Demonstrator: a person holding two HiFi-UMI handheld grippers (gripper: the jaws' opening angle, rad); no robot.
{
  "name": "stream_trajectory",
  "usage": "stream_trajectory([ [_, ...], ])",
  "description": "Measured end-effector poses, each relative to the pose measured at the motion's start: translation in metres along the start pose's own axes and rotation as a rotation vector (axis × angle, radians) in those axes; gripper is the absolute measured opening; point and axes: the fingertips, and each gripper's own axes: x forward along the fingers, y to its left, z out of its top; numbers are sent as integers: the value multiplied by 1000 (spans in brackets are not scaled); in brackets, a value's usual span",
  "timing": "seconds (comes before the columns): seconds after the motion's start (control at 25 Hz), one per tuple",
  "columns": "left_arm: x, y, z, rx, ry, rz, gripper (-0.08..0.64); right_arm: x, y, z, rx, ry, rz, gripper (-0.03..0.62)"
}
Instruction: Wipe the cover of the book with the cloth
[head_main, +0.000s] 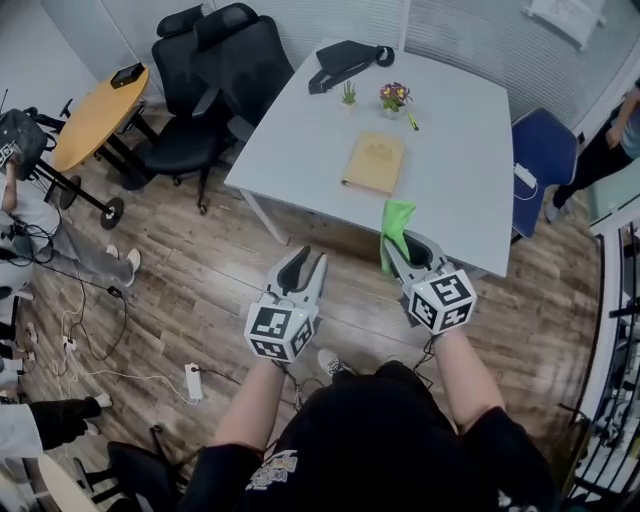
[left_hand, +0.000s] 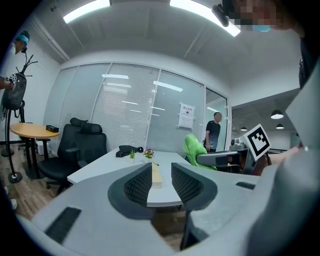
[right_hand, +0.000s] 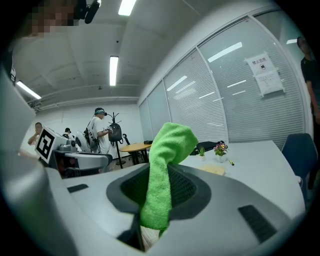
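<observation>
A tan book (head_main: 375, 162) lies flat on the white table (head_main: 300, 130), ahead of both grippers. My right gripper (head_main: 408, 250) is shut on a green cloth (head_main: 395, 228), which sticks up from between its jaws just short of the table's near edge. In the right gripper view the cloth (right_hand: 165, 175) fills the jaw gap and the book (right_hand: 212, 170) shows beyond it. My left gripper (head_main: 306, 266) hangs over the wood floor to the left, open, with nothing between its jaws. The left gripper view frames the book (left_hand: 156, 176) in that gap.
On the table's far side are a black bag (head_main: 345, 62), a small green plant (head_main: 349, 95) and a flower pot (head_main: 394, 98). Black office chairs (head_main: 210, 90) stand left of the table, a blue chair (head_main: 540, 150) right. A power strip (head_main: 192, 380) with cables lies on the floor.
</observation>
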Motion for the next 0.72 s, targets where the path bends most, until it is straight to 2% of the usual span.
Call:
stream_trajectory([
  [0.32, 7, 25, 2, -26, 0, -31, 118, 22, -4, 3, 8, 14, -44, 97],
  [0.72, 68, 42, -4, -52, 41, -8, 118, 60, -68, 0, 60, 28, -46, 97],
])
